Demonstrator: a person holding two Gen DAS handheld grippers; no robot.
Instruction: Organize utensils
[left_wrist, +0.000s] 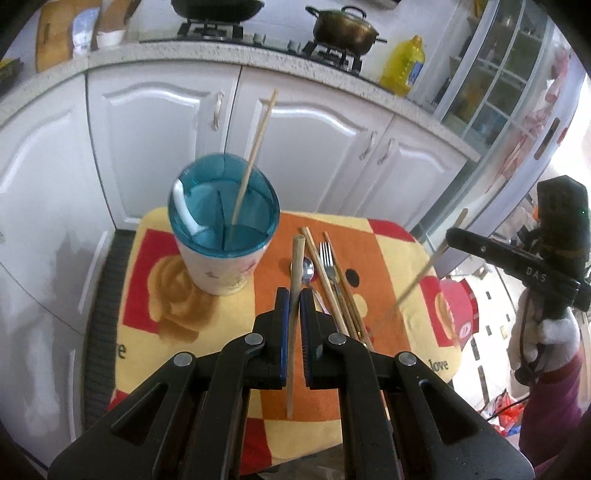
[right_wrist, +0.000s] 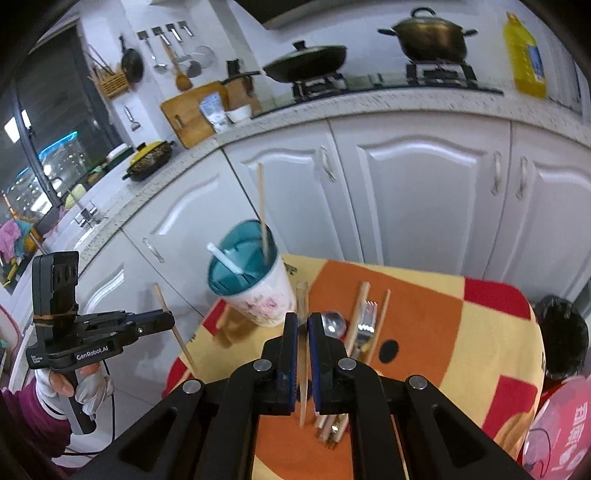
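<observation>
Your left gripper (left_wrist: 294, 301) is clamped on a wooden chopstick (left_wrist: 295, 295), which runs lengthwise between the blue-lined fingers (left_wrist: 282, 314) and sticks out ahead of them and back toward the camera. From the right wrist view you can see that same left gripper (right_wrist: 168, 318) held up off the left edge of the table, with its chopstick (right_wrist: 173, 325) slanting through the tips.

Left of centre, the holder (left_wrist: 221, 236), a white cup with a teal divided insert, stands upright on the checked cloth (left_wrist: 388, 258) in red, yellow and orange. Inside it you have one chopstick (left_wrist: 255, 155) leaning up and to the right, and a white-handled utensil (left_wrist: 183, 210) resting against the left rim.

Just right of the holder, the loose utensils lie on the orange part of the cloth: a spoon (left_wrist: 307, 271), then a pair of chopsticks (left_wrist: 325, 280), a fork (left_wrist: 328, 258) and another chopstick (left_wrist: 343, 280), all bunched close together and pointing roughly away from you.

Your right gripper (right_wrist: 302, 325) is closed on a chopstick (right_wrist: 303, 332) too, held lengthwise between its fingers (right_wrist: 290, 332) above the pile. In the left wrist view that right gripper (left_wrist: 448, 236) is raised off the right side of the table, its chopstick (left_wrist: 428, 264) blurred and angling down toward the cloth.
</observation>
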